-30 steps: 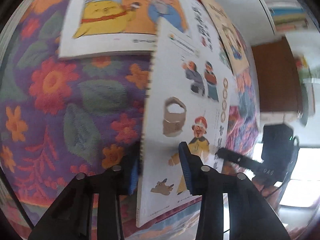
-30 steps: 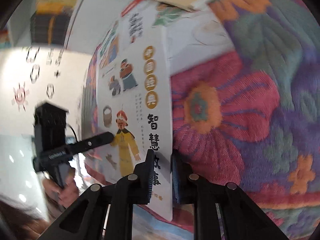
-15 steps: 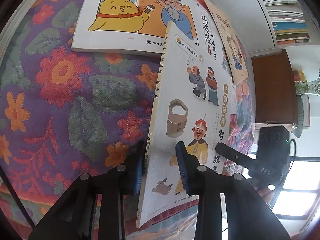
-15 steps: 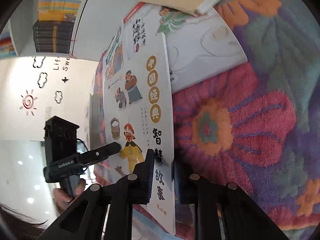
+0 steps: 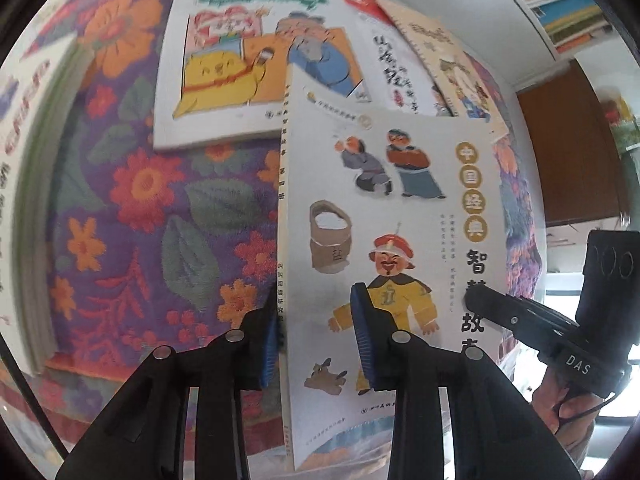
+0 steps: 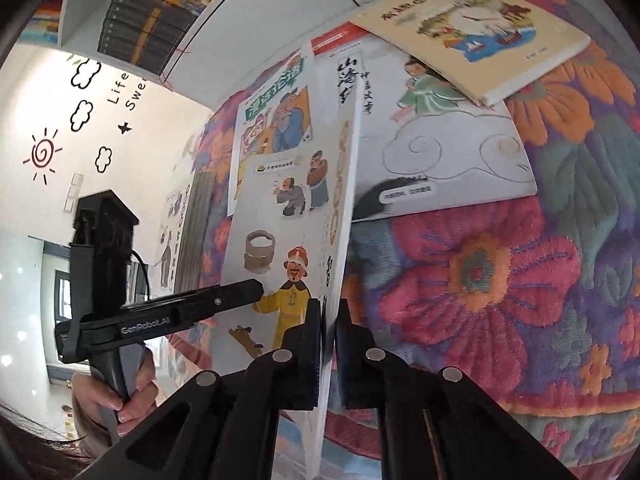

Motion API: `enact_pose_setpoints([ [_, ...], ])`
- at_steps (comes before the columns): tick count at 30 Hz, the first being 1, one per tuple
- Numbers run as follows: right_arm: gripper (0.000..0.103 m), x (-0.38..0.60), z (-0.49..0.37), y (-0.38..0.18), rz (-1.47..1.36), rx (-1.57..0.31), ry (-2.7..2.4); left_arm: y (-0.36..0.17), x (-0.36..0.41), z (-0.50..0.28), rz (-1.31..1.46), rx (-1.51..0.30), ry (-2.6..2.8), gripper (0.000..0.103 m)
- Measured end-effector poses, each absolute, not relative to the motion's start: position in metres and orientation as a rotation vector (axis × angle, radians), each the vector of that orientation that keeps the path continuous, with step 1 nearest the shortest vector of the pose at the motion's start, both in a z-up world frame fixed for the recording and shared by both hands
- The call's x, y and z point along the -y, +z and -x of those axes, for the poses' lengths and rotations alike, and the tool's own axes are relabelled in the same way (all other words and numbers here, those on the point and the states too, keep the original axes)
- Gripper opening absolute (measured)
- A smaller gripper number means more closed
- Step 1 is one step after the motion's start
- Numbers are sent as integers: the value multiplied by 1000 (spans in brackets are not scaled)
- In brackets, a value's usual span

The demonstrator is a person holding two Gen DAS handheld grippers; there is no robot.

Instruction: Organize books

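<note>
left tool point(image 5: 316, 342) clenched on the spine edge of the white storybook point(image 5: 384, 216); right tool point(image 6: 329, 344) clamped on the opposite edge of that storybook point(image 6: 288, 248), pads pressing the cover from both sides. storybook lifted on edge between the two tools, tilted, long axis running from the bottom of each frame up toward the centre. held equally by both hands, neither nearer. above it in the frame, lying flat on the flowered cloth point(image 5: 152, 216) of the surface: yellow-chick book point(image 5: 224, 76), ink-lettered book point(image 6: 440, 152) and cream book point(image 6: 472, 28) overlapping each other. probably a lift toward a stack, so keeping the cover clear of those flat books matters. shown only from the left wrist: a thick book stack point(image 5: 28, 184) at left of frame. shown only from the right wrist: sun-and-cloud wall drawings point(image 6: 44, 152) and a hand point(image 6: 116, 392) gripping the left handle.
</note>
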State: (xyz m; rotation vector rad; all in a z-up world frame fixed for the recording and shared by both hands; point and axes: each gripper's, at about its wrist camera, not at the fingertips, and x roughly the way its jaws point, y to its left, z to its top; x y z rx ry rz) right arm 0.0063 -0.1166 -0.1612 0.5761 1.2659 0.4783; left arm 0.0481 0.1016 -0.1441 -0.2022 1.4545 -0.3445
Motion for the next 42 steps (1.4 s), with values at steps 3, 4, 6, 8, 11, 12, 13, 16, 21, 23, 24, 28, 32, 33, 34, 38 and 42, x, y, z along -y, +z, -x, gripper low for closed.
enact_pose_setpoints([
  [3, 6, 112, -7, -156, -585, -1252, 502, -137, -104, -48, 194, -1445, -341, 29],
  [4, 6, 109, -6, -155, -593, -1243, 513, -135, -108, -50, 206, -1442, -348, 29],
  [6, 7, 105, -5, -151, -588, -1227, 524, -132, -113, -51, 219, -1435, -357, 29],
  [8, 7, 103, -6, -147, -582, -1211, 534, -129, -118, -51, 212, -1429, -357, 29],
  [11, 7, 96, -7, -141, -575, -1197, 542, -123, -126, -51, 200, -1416, -362, 29],
  [12, 7, 94, -8, -139, -572, -1194, 541, -121, -128, -51, 201, -1415, -358, 29],
  [13, 7, 91, -9, -137, -575, -1189, 544, -120, -131, -52, 203, -1412, -357, 29],
  [16, 7, 83, -11, -130, -573, -1178, 549, -115, -144, -54, 218, -1404, -356, 29],
  [21, 7, 64, -14, -120, -560, -1164, 561, -105, -167, -58, 233, -1386, -342, 29],
  [23, 7, 55, -16, -116, -555, -1158, 572, -101, -175, -60, 231, -1377, -340, 29],
  [24, 7, 49, -17, -114, -551, -1156, 574, -99, -179, -61, 233, -1373, -338, 30],
  [28, 8, 31, -21, -108, -537, -1148, 589, -93, -200, -64, 236, -1357, -333, 30],
  [32, 8, 9, -26, -102, -522, -1141, 598, -90, -220, -67, 243, -1349, -328, 30],
  [33, 8, 3, -27, -100, -523, -1138, 601, -88, -227, -68, 249, -1347, -326, 30],
  [34, 8, -2, -29, -99, -522, -1137, 604, -87, -231, -68, 254, -1344, -325, 30],
  [38, 8, -20, -34, -95, -518, -1132, 614, -83, -254, -71, 286, -1332, -321, 30],
  [42, 8, -39, -39, -92, -512, -1126, 630, -78, -277, -73, 293, -1314, -310, 30],
])
